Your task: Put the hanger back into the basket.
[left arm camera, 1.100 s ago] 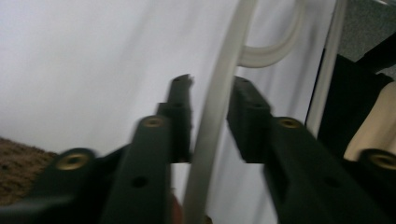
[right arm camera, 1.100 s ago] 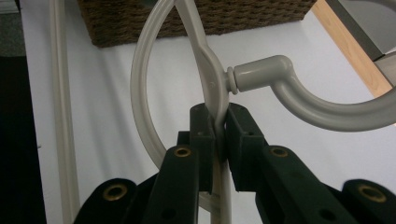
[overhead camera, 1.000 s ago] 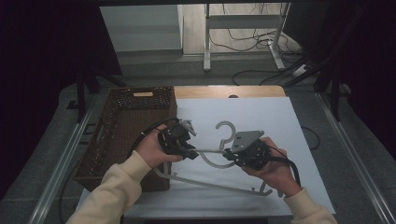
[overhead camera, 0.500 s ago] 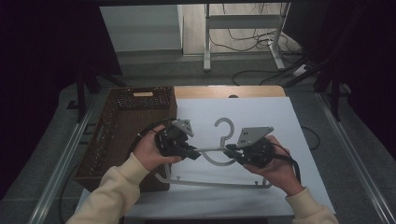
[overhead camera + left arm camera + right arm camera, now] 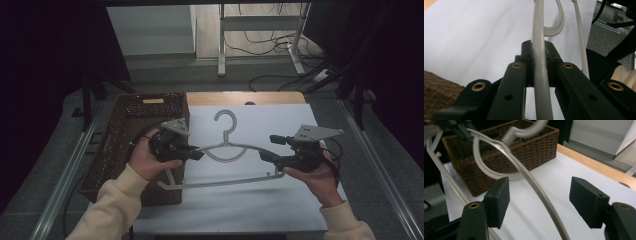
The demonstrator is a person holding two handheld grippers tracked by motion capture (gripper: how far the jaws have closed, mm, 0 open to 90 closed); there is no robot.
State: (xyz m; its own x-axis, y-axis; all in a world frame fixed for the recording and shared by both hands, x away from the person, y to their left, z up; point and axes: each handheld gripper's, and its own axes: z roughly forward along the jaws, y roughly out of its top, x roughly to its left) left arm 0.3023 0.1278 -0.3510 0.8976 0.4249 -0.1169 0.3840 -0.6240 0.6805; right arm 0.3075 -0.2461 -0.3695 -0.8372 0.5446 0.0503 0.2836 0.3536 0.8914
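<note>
At centre frame, the left gripper (image 5: 196,153) clamped one shoulder of a grey hanger (image 5: 227,150) above the white table (image 5: 280,120), steadying it while the right gripper (image 5: 266,148) straddled the other shoulder, jaws apart.

Lab: rig frame (image 5: 222,37), floor cables (image 5: 280,75)

The high view looks forward and down on the desk (image 5: 240,210) from above the person's side. The left gripper view sits very close, looking along the hanger (image 5: 539,75) toward 12 o'clock. The right gripper view, also close, faces the basket (image 5: 529,150) at 11 o'clock. All three views share hanger and desk.
</note>
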